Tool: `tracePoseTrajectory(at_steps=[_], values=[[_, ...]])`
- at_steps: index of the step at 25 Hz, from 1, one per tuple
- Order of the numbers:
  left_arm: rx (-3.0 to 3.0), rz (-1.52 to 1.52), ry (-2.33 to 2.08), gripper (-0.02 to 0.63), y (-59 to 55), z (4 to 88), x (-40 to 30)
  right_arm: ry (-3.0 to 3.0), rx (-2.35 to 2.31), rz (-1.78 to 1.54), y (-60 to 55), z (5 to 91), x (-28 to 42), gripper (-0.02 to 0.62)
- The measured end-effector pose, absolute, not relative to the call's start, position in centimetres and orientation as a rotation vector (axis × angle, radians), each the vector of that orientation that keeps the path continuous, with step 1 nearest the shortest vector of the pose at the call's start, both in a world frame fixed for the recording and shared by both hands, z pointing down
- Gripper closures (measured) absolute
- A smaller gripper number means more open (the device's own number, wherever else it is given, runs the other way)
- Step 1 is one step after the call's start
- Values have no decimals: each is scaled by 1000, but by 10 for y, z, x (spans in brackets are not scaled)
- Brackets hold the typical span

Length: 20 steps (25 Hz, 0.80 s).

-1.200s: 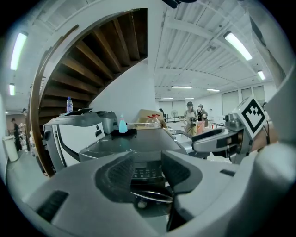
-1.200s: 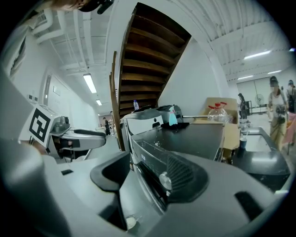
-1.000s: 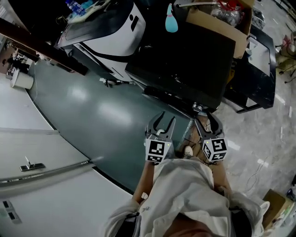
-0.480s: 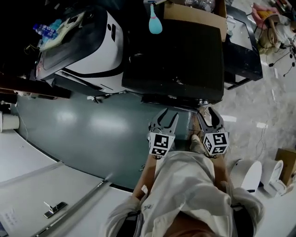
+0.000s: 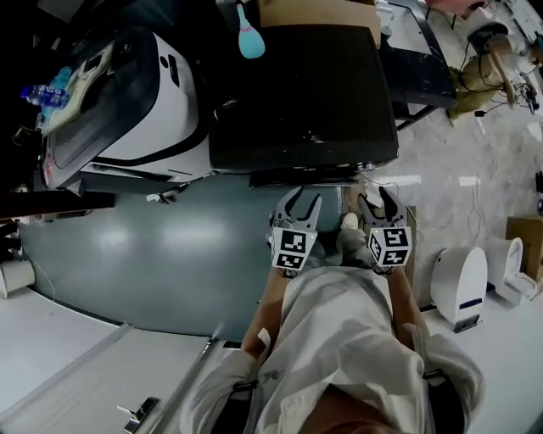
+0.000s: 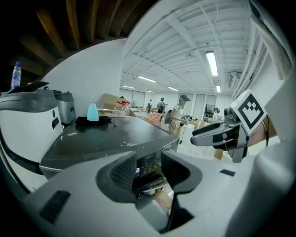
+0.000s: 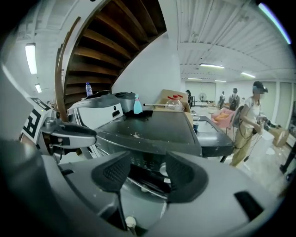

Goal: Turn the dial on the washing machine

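Both grippers face a dark washer (image 5: 305, 93)
Left gripper (image 5: 302, 202) and right gripper (image 5: 377, 198) gape empty; small round silver dial (image 7: 163, 169) on its front panel.

In the head view we find a teal bottle (image 5: 246, 38) at twelve o'clock, with a cardboard box (image 5: 316, 10) just beside it toward one o'clock. At ten o'clock sits a white appliance (image 5: 165, 102) with a dark lid, and a water bottle (image 5: 38, 91) shows by its left end. A grey-green floor (image 5: 161, 246) spreads from nine to seven o'clock, and pale marble floor (image 5: 441, 169) fills three o'clock. A black surface (image 5: 420, 68) lies at two o'clock. A rounded white device (image 5: 458, 284) stands at four o'clock. In the right gripper view we see a person (image 7: 249, 122) at three o'clock and a wooden stair underside (image 7: 115, 41) at eleven.
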State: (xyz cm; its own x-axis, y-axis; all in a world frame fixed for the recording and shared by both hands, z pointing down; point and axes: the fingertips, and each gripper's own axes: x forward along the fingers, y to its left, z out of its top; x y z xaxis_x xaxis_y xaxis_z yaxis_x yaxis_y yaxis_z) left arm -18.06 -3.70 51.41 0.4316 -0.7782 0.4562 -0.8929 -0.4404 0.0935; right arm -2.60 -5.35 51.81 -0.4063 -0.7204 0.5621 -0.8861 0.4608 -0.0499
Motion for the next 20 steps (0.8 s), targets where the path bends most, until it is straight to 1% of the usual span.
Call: tracePoseTrajectory(at_steps=[10, 20], values=[[2356, 582, -1370, 437, -54, 545, -155, -2176, 1397, 549, -69, 562, -8, 347], [2277, 640, -1335, 436, -70, 583, -139, -2124, 1353, 636, -92, 613, -4, 330]])
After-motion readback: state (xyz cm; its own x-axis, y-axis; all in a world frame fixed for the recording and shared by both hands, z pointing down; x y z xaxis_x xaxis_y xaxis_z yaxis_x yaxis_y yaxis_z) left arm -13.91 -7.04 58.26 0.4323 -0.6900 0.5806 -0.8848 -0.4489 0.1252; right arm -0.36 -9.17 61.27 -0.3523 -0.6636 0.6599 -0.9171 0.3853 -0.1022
